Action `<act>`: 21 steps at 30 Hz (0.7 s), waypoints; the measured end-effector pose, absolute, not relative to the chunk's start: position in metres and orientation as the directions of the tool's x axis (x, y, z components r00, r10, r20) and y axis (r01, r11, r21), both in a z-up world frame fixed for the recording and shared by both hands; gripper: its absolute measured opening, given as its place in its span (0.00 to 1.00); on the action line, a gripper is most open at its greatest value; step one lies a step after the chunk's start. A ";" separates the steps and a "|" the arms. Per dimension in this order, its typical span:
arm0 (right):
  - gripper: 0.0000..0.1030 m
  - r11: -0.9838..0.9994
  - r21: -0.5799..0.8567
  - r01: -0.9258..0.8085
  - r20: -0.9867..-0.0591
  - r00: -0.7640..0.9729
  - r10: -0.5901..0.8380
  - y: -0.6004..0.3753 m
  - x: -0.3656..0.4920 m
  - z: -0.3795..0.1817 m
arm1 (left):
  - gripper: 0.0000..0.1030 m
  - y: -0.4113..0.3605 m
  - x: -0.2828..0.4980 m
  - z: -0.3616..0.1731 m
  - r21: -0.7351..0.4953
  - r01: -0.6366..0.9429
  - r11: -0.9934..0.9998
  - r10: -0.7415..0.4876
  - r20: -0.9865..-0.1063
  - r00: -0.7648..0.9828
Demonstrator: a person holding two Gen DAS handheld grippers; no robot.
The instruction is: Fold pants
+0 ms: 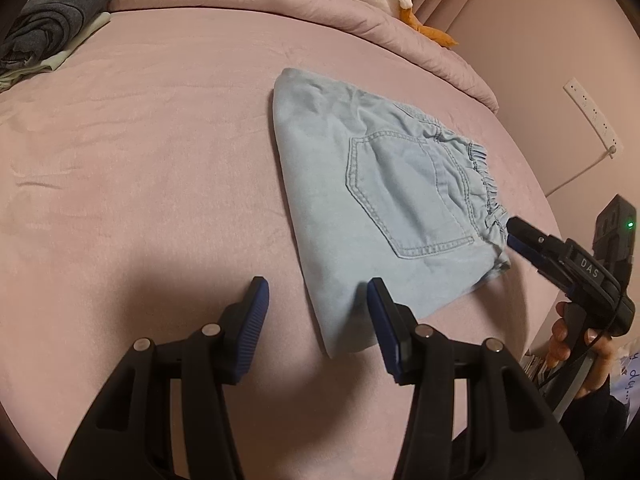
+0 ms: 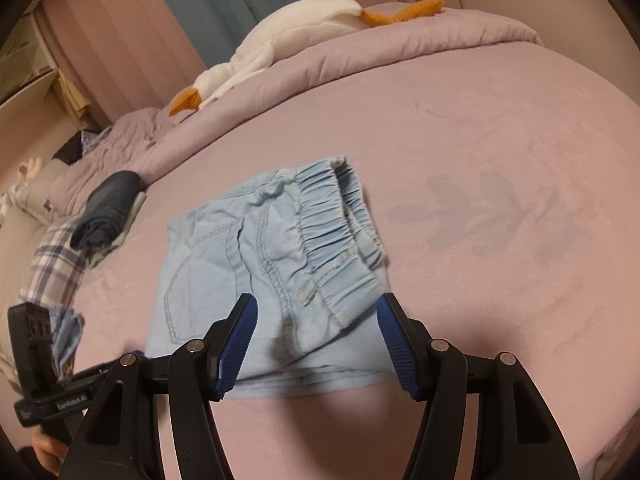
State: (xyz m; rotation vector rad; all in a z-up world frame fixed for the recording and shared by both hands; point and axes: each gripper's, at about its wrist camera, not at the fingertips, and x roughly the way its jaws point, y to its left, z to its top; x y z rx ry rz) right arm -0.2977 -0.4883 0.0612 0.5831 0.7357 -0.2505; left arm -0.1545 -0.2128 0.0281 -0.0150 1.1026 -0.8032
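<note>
The light blue pants (image 1: 380, 200) lie folded into a compact packet on the pink bed sheet (image 1: 140, 160), back pocket up and elastic waistband to the right. My left gripper (image 1: 318, 304) stands open at the packet's near corner, nothing between its blue pads. My right gripper (image 1: 514, 238), held by a hand (image 1: 576, 344), has its tips at the waistband corner. In the right wrist view the pants (image 2: 248, 264) lie just ahead of and below the right gripper (image 2: 318, 316), whose jaws stand wide apart over the near edge, pads not pressing the cloth. The left gripper's body (image 2: 36, 360) shows at lower left.
A stack of dark grey folded clothes (image 1: 56, 12) (image 2: 108, 208) sits at the bed's far side. A rolled pink duvet (image 1: 280, 8) with a white and orange plush goose (image 2: 288, 40) lines the head end. A power strip (image 1: 592, 116) hangs on the wall; plaid cloth (image 2: 56, 264) lies beside the bed.
</note>
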 end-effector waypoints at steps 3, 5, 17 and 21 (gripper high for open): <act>0.62 0.786 0.456 0.416 -0.705 0.709 0.034 -0.497 -0.297 0.053 | 0.50 -0.212 -0.148 0.023 -0.432 0.552 0.714 -0.602 -0.781 0.168; 0.67 0.757 0.507 0.412 -0.722 0.682 0.112 -0.503 -0.293 0.040 | 0.51 -0.212 -0.143 0.020 -0.478 0.536 0.696 -0.627 -0.769 0.128; 0.85 0.756 0.584 0.296 -0.702 0.652 0.286 -0.511 -0.267 0.025 | 0.55 -0.220 -0.120 0.012 -0.613 0.485 0.623 -0.712 -0.701 0.028; 0.88 0.757 0.604 0.251 -0.685 0.649 0.331 -0.514 -0.247 0.024 | 0.55 -0.233 -0.113 0.011 -0.607 0.514 0.607 -0.716 -0.698 0.021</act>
